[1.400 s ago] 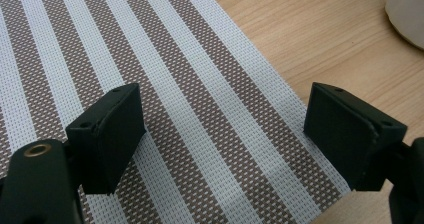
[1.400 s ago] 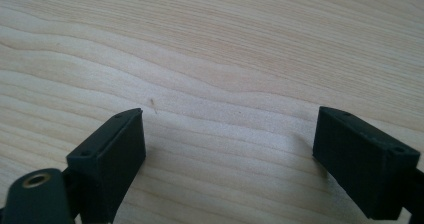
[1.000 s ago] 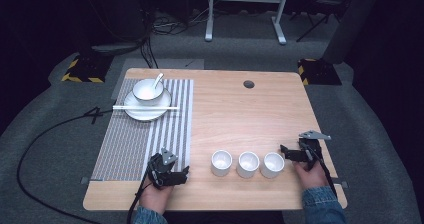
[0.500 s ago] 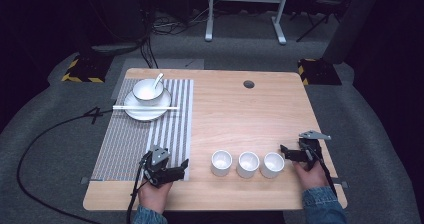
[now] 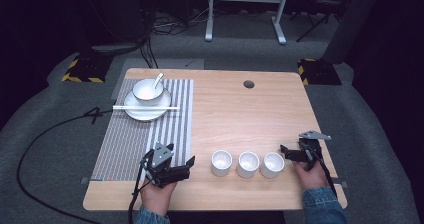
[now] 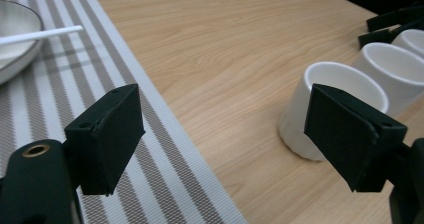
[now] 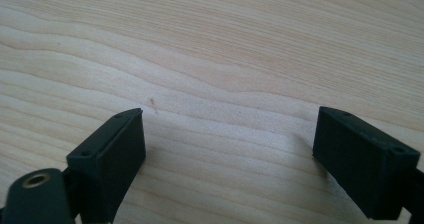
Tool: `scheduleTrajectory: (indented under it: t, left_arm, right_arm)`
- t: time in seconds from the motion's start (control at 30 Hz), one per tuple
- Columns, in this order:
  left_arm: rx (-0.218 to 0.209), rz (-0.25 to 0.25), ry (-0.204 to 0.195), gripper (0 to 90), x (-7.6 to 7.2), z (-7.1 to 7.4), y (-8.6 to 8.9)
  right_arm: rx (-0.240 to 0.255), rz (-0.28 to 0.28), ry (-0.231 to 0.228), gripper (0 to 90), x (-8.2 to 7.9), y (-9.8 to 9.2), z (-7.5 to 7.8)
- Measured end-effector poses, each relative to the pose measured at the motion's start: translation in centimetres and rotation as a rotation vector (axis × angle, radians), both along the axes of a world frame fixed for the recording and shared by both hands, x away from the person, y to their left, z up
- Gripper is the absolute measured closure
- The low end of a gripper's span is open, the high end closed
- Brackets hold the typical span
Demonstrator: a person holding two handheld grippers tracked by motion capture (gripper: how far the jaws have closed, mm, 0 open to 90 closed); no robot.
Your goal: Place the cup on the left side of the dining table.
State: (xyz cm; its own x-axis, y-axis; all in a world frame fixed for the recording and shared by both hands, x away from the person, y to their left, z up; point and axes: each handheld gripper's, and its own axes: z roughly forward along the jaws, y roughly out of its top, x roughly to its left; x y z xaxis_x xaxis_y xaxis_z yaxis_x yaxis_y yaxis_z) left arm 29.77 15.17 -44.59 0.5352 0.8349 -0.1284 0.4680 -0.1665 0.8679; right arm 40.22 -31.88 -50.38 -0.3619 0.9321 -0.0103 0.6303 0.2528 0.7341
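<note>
White cups point(image 5: 247, 163) stood in a row on the tabletop point(image 5: 240, 114) between the spread left claw point(image 5: 189, 164) and the spread right claw point(image 5: 285, 150), both empty.

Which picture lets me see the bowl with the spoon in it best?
The high view: the whole bowl and spoon show on their plate. The left gripper view catches just a rim at its edge. The right gripper view faces bare table.

Overhead light bright on table point(image 5: 235, 114); surrounding floor point(image 5: 45, 109) dim, near black. Soft shadow between right gripper point(image 7: 230, 154) fingers. Left gripper point(image 6: 225, 139) pads close, slightly blurred.
</note>
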Motion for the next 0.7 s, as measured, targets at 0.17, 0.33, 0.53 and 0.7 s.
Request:
scheduleTrajectory:
  t: [0.17,0.33,0.53,0.7]
  left_arm:
    - [-0.015,-0.031,0.001,16.3,0.2,0.4,-0.8]
    - [-0.01,-0.059,-0.009,16.2,0.4,1.0,-2.5]
    - [-0.005,-0.085,-0.004,16.2,1.0,1.2,-4.6]
    - [0.011,-0.116,-0.013,16.2,1.4,1.3,-6.2]
  right_arm:
    - [0.0,0.0,0.0,13.3,0.0,0.0,0.0]
    - [0.0,0.0,0.0,13.3,0.0,0.0,0.0]
    - [0.0,0.0,0.0,13.3,0.0,0.0,0.0]
    - [0.0,0.0,0.0,13.3,0.0,0.0,0.0]
